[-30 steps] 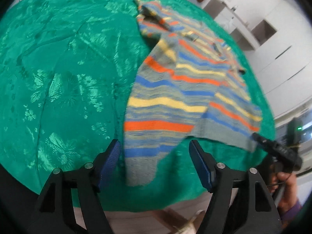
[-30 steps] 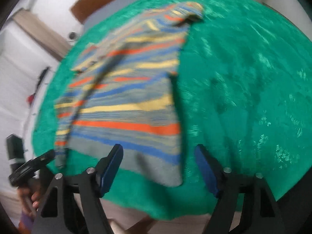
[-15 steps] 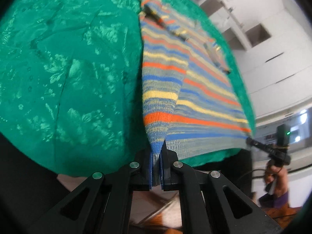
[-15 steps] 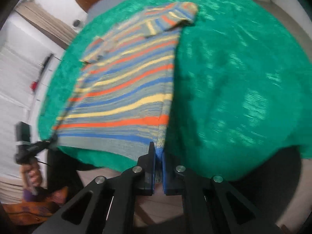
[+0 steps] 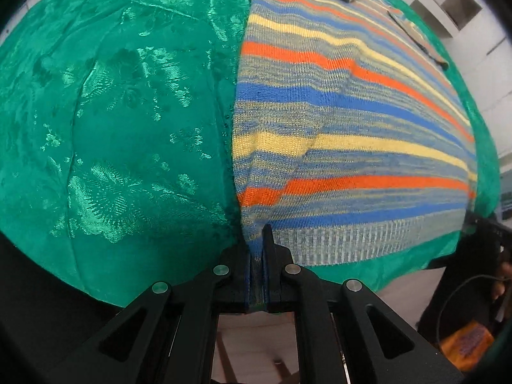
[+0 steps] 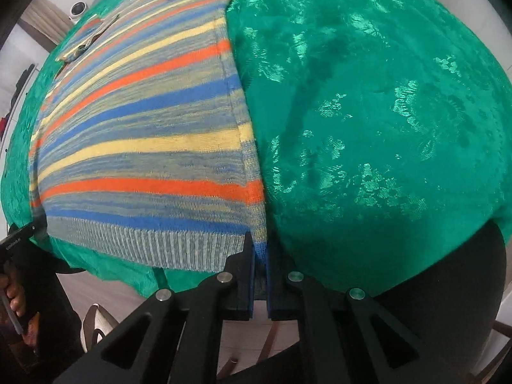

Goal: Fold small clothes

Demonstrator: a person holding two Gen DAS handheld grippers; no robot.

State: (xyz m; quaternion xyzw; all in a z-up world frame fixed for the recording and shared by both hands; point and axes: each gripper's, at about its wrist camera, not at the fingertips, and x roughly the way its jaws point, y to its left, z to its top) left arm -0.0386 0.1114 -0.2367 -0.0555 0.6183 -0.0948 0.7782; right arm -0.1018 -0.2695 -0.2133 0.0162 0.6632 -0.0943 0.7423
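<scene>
A small knitted sweater [image 5: 336, 121] with orange, blue, yellow and grey stripes lies spread on a table under a green patterned cloth [image 5: 128, 112]. My left gripper [image 5: 257, 256] is shut on the sweater's near left hem corner. In the right wrist view the same sweater [image 6: 144, 134] stretches away to the upper left, and my right gripper [image 6: 260, 256] is shut on its near right hem corner. The ribbed hem runs taut between the two corners along the table's near edge. Folded sleeves lie across the far part of the sweater.
The green cloth [image 6: 368, 112] hangs over the table's near edge, with floor below. White cabinets [image 5: 464, 9] stand beyond the table. A hand [image 6: 12, 291] holding the other gripper's handle shows at the left edge of the right wrist view.
Both grippers went from open over the sweater's hem to shut on its two near corners. Both cameras have since come lower and closer to the table, and the hem is pulled straight.
</scene>
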